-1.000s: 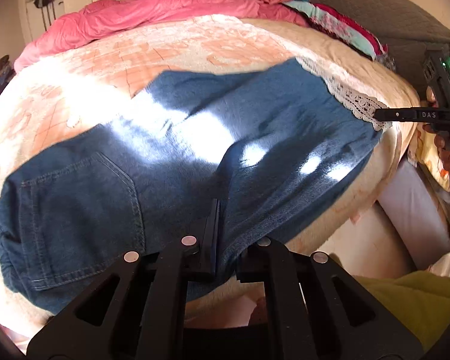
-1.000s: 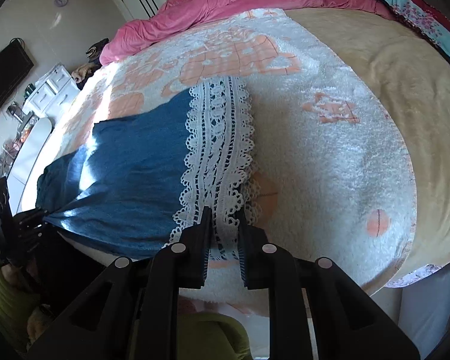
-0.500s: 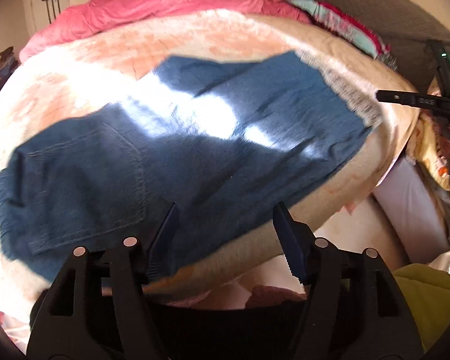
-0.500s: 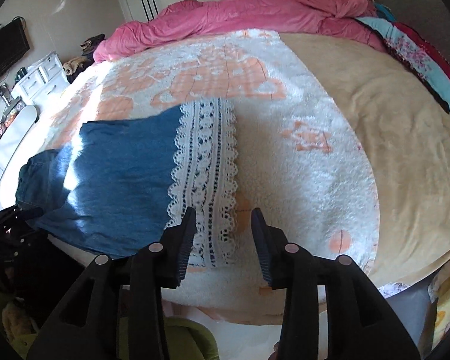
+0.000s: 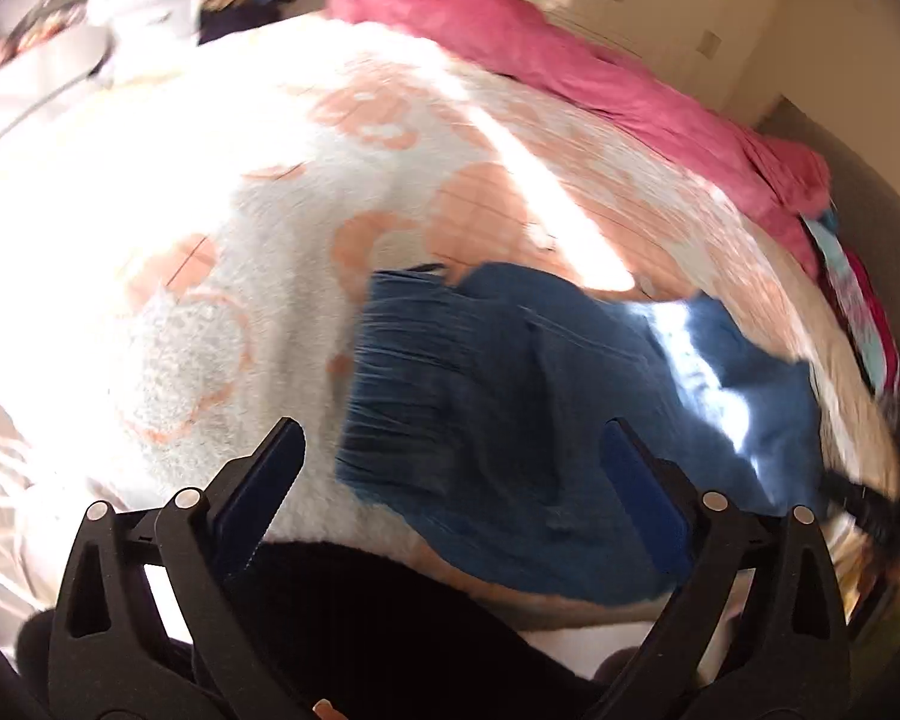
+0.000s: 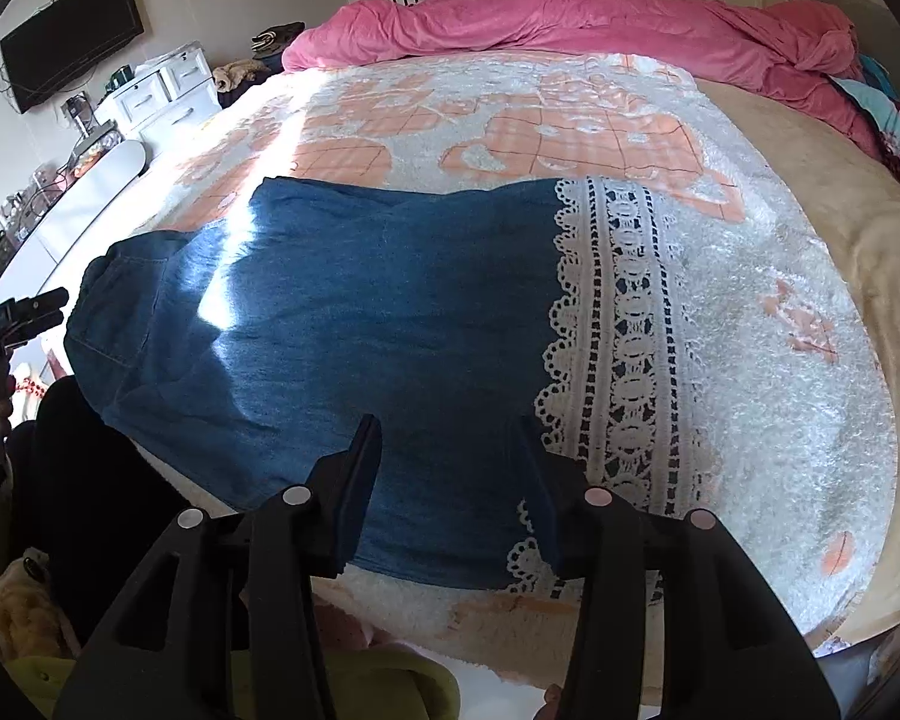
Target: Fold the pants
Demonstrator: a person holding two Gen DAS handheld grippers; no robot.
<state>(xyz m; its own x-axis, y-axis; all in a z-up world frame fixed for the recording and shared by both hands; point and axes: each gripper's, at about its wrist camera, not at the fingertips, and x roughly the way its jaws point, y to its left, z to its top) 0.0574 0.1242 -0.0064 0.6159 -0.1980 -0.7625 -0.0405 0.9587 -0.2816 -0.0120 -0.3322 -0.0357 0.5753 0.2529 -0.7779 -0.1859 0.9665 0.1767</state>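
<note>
No writing, label, brand, number or sign can be read in either view.
</note>
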